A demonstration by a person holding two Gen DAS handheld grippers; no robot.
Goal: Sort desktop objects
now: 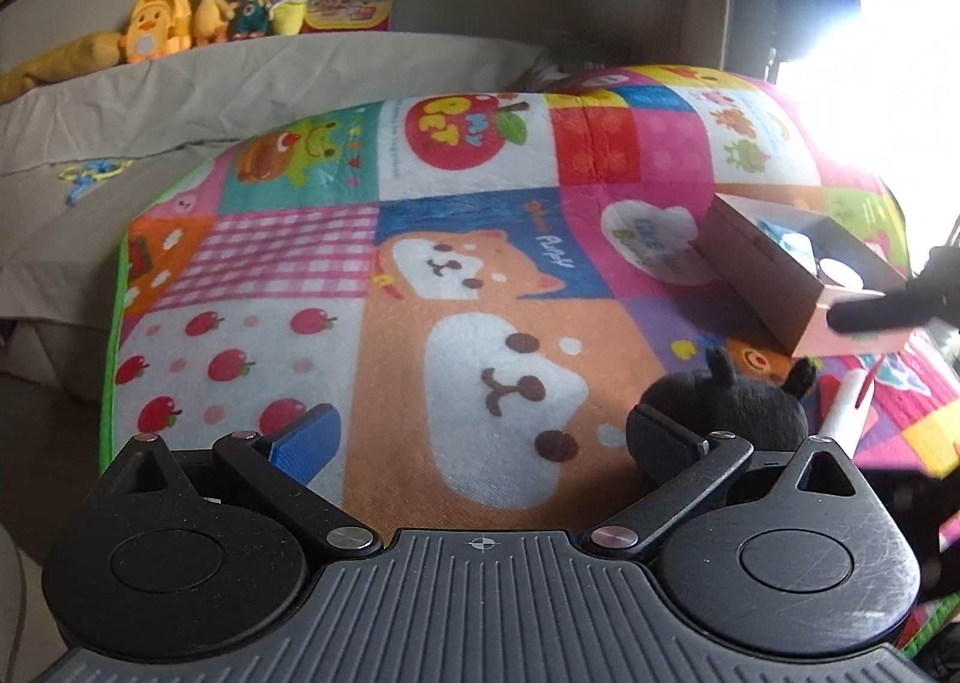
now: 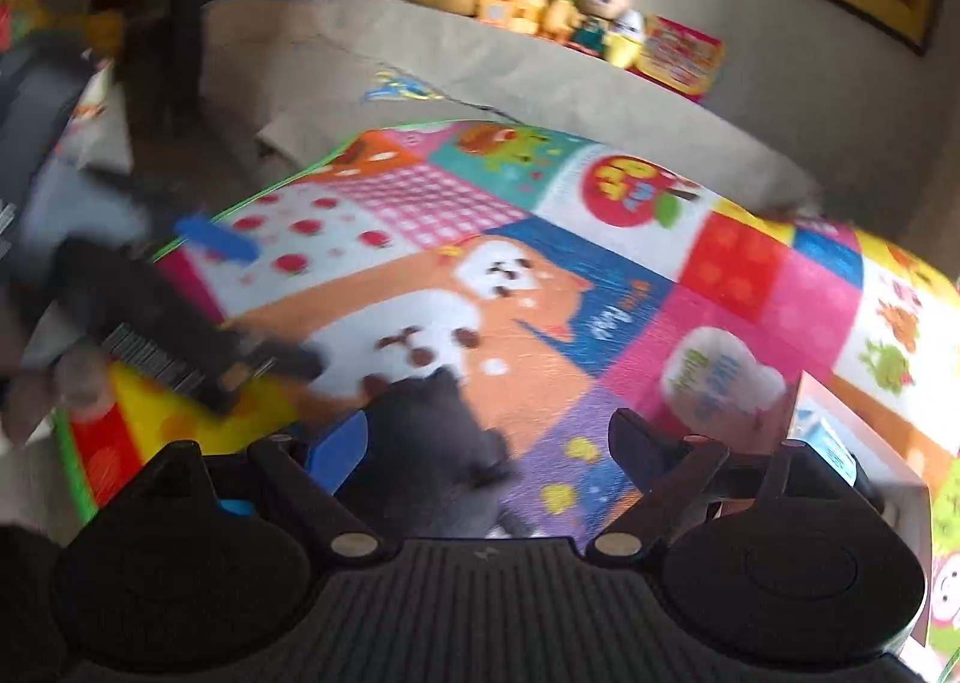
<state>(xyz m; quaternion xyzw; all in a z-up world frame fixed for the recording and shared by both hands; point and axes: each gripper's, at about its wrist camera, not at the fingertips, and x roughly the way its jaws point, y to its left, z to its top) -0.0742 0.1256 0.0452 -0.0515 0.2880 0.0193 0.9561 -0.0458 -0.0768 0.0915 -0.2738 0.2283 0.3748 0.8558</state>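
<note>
Patchwork play mat (image 1: 456, 275) covers the surface; black plush toy (image 1: 732, 407) lies on it near the pink box (image 1: 774, 287), presumably its destination; right tool (image 2: 486, 443) gapes around the plush, ungripped; left tool (image 1: 480, 437) open, empty.

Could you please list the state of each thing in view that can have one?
Left gripper: open, nothing between its fingers.
Right gripper: open, the black plush toy lies loose between its fingers.
Pink box: open on top, things inside.
White pen: lying on the blanket beside the toy.
</note>
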